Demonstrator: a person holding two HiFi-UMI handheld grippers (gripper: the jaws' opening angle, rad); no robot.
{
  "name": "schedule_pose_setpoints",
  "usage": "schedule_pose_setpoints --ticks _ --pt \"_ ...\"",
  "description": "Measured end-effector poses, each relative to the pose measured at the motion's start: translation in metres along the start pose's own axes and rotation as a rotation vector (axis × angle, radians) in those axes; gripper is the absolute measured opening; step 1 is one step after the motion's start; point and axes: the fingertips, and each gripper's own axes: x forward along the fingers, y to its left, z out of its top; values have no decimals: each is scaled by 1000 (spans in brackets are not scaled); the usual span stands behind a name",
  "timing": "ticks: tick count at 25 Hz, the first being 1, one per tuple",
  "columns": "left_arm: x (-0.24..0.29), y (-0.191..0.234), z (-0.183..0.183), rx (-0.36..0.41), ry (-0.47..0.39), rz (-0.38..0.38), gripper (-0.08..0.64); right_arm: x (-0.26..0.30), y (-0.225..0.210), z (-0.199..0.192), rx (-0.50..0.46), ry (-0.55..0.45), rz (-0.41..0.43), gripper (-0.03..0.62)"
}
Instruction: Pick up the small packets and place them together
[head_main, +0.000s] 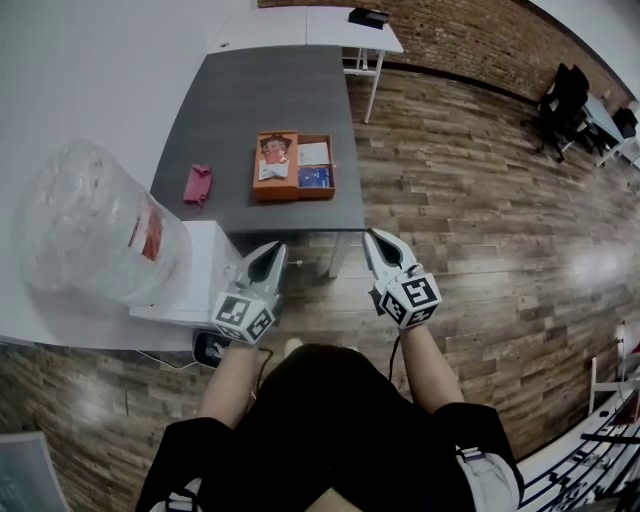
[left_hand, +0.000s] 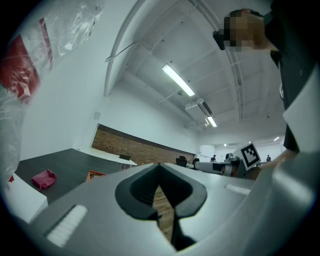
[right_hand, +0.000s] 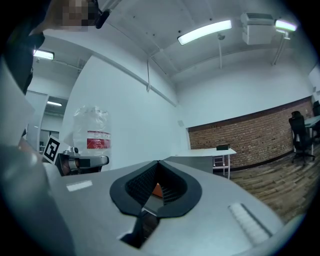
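packets (head_main: 314, 177) lie in the orange tray (head_main: 258, 172) on the table (head_main: 260, 90) at upper centre, a pink thing (head_main: 197, 184) apart to its left, while left gripper (head_main: 276, 250) and right gripper (head_main: 373, 239) hover at lower centre, jaws closed and empty, so all the picking looks yet to begin.

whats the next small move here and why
Probably carry both tongs forward over the grey table. The left tongs and right tongs are shut, empty and short of the table's near edge. The packets lie in the orange box, with a pink item beside it.
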Motion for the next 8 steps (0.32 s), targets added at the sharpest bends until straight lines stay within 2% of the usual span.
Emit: schedule_pose_setpoints --ticks 8 --pt "-1 -2 -2 -8 4 -1 0 2 -4 -4 -20 38 -25 2"
